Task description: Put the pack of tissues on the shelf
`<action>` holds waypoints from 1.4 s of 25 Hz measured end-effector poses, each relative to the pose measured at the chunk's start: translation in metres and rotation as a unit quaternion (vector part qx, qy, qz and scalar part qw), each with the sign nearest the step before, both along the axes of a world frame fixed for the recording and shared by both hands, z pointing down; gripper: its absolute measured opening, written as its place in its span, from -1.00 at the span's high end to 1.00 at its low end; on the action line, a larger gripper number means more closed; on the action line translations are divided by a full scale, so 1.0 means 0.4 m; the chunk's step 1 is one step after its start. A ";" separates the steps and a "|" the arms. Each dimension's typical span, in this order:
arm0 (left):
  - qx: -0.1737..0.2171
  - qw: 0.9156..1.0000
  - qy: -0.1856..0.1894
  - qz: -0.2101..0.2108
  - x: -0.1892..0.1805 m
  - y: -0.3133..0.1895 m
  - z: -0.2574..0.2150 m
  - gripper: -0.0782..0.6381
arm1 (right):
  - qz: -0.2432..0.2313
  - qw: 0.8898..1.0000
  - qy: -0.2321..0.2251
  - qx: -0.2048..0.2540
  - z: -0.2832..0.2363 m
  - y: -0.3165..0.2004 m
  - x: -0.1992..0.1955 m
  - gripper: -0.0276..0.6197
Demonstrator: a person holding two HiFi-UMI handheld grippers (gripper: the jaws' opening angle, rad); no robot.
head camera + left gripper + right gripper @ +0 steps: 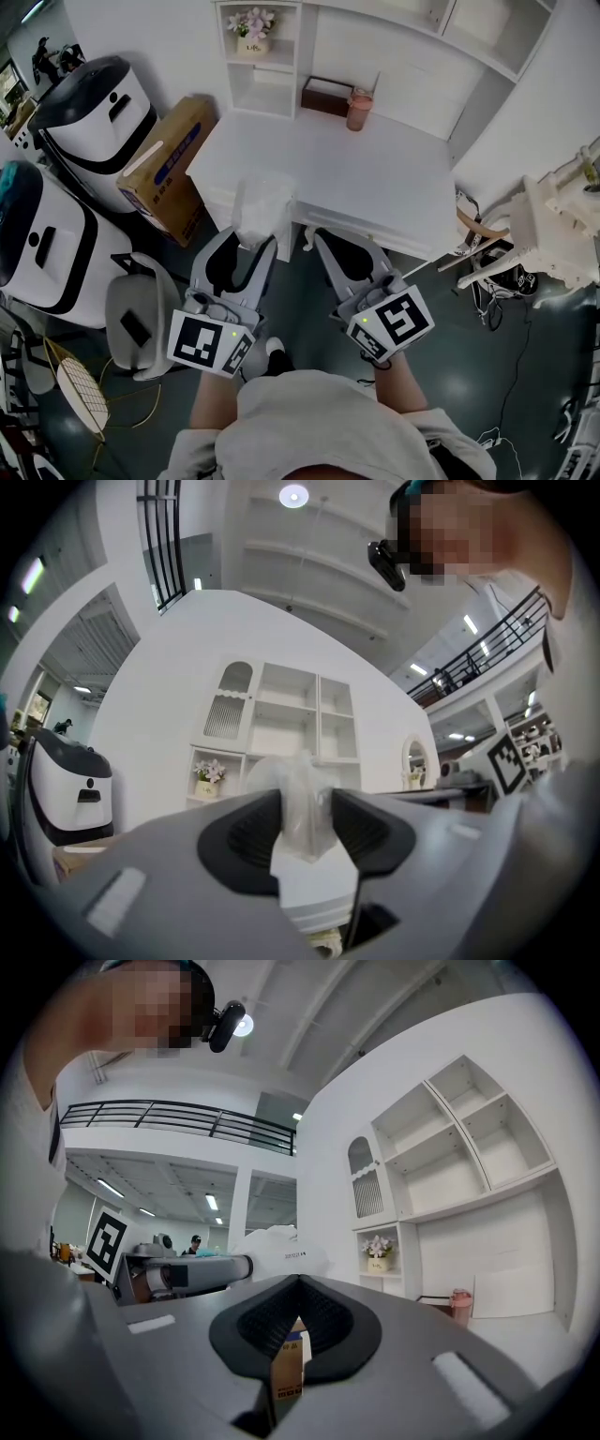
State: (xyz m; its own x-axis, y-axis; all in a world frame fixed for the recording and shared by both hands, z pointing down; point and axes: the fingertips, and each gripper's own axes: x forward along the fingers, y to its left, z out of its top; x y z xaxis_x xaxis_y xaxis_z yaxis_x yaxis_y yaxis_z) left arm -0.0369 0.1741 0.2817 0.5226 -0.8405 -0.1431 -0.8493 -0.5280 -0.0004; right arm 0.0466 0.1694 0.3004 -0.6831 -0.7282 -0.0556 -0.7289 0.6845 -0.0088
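Note:
A pack of tissues (262,204) in clear, crinkled plastic is held up over the front edge of the white desk (375,178). My left gripper (251,242) is shut on its lower end. In the left gripper view the pack (302,808) fills the gap between the dark pads of the left gripper (306,819). The white shelf unit (267,66) stands at the desk's far left, well beyond the pack, with a flower pot (253,28) in its upper cubby. Beside the left one, my right gripper (319,236) is shut and holds nothing. In the right gripper view its pads meet at the right gripper (299,1283).
A brown box (326,95) and a pink cup (359,110) sit at the back of the desk. A cardboard carton (169,164) and two white machines (94,112) stand at the left. A white chair (553,230) is at the right, a grey seat (131,319) lower left.

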 end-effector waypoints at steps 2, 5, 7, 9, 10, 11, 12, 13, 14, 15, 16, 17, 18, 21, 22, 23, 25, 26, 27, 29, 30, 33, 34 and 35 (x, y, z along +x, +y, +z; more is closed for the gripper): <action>0.001 1.000 0.000 0.004 -0.021 -0.034 0.000 0.32 | 0.003 1.000 -0.001 0.000 -0.001 -0.032 -0.021 0.91; 0.002 1.000 0.000 0.009 -0.056 -0.077 -0.001 0.32 | 0.006 1.000 -0.002 0.002 -0.001 -0.071 -0.058 0.91; 0.004 1.000 -0.002 0.014 -0.077 -0.105 -0.002 0.32 | 0.010 1.000 -0.002 0.002 -0.001 -0.097 -0.081 0.91; 0.005 1.000 -0.005 0.018 -0.099 -0.131 -0.006 0.32 | 0.014 1.000 -0.004 0.001 -0.004 -0.123 -0.104 0.91; 0.005 1.000 -0.005 0.020 -0.111 -0.143 -0.007 0.32 | 0.015 1.000 -0.005 0.001 -0.005 -0.135 -0.116 0.91; 0.005 1.000 -0.005 0.022 -0.124 -0.154 -0.007 0.32 | 0.016 1.000 -0.006 0.000 -0.006 -0.144 -0.130 0.91; 0.005 1.000 -0.005 0.024 -0.135 -0.165 -0.007 0.32 | 0.017 1.000 -0.007 0.000 -0.005 -0.152 -0.143 0.91; 0.005 1.000 -0.004 0.026 -0.147 -0.174 -0.007 0.32 | 0.017 1.000 -0.006 0.000 -0.003 -0.158 -0.156 0.91; 0.004 1.000 -0.003 0.027 -0.157 -0.184 -0.006 0.32 | 0.017 1.000 -0.005 -0.001 -0.001 -0.164 -0.167 0.91; 0.004 1.000 -0.002 0.028 -0.166 -0.194 -0.005 0.32 | 0.017 1.000 -0.004 -0.001 0.000 -0.169 -0.177 0.91; 0.004 1.000 -0.001 0.029 -0.174 -0.202 -0.004 0.32 | 0.017 1.000 -0.002 -0.002 0.001 -0.175 -0.185 0.91; 0.004 1.000 0.001 0.030 -0.179 -0.210 -0.004 0.32 | 0.017 1.000 0.000 -0.003 0.002 -0.180 -0.190 0.91; 0.004 0.999 0.003 0.032 -0.183 -0.216 -0.004 0.32 | 0.019 1.000 0.002 -0.003 0.001 -0.186 -0.194 0.91; 0.004 0.999 0.007 0.039 -0.190 -0.237 -0.003 0.32 | 0.025 1.000 0.008 -0.003 0.000 -0.202 -0.200 0.91; 0.003 0.999 0.009 0.040 -0.191 -0.245 -0.002 0.32 | 0.026 1.000 0.009 -0.003 0.000 -0.208 -0.201 0.91; 0.002 0.999 0.012 0.042 -0.192 -0.253 0.001 0.32 | 0.028 1.000 0.010 -0.004 0.002 -0.213 -0.201 0.91; -0.002 0.999 0.015 0.044 -0.188 -0.270 0.007 0.32 | 0.029 0.999 0.013 -0.007 0.009 -0.227 -0.198 0.91; -0.003 0.999 0.014 0.044 -0.184 -0.279 0.010 0.32 | 0.029 0.999 0.013 -0.008 0.011 -0.236 -0.194 0.91; -0.003 0.999 0.012 0.044 -0.179 -0.288 0.012 0.32 | 0.030 0.999 0.013 -0.009 0.013 -0.247 -0.189 0.91; -0.001 0.999 0.007 0.041 -0.171 -0.307 0.014 0.32 | 0.029 0.999 0.010 -0.008 0.013 -0.273 -0.181 0.91; 0.000 0.999 0.006 0.039 -0.170 -0.318 0.012 0.32 | 0.028 1.000 0.009 -0.008 0.012 -0.287 -0.179 0.91; 0.000 0.999 0.008 0.032 -0.175 -0.362 0.006 0.32 | 0.021 1.000 0.008 -0.006 0.008 -0.332 -0.180 0.91; 0.001 1.000 0.009 0.029 -0.176 -0.378 0.005 0.32 | 0.019 1.000 0.008 -0.004 0.007 -0.348 -0.179 0.91; 0.001 1.000 0.009 0.025 -0.175 -0.394 0.005 0.32 | 0.016 1.000 0.007 -0.003 0.007 -0.364 -0.177 0.91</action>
State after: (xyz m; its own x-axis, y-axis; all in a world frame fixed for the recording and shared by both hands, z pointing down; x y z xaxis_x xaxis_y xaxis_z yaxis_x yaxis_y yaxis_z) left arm -0.1070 0.0164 0.2836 0.5619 -0.8125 -0.1554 -0.8211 -0.5706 0.0140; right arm -0.0243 0.0238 0.3032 -0.6595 -0.7506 -0.0409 -0.7512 0.6601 -0.0026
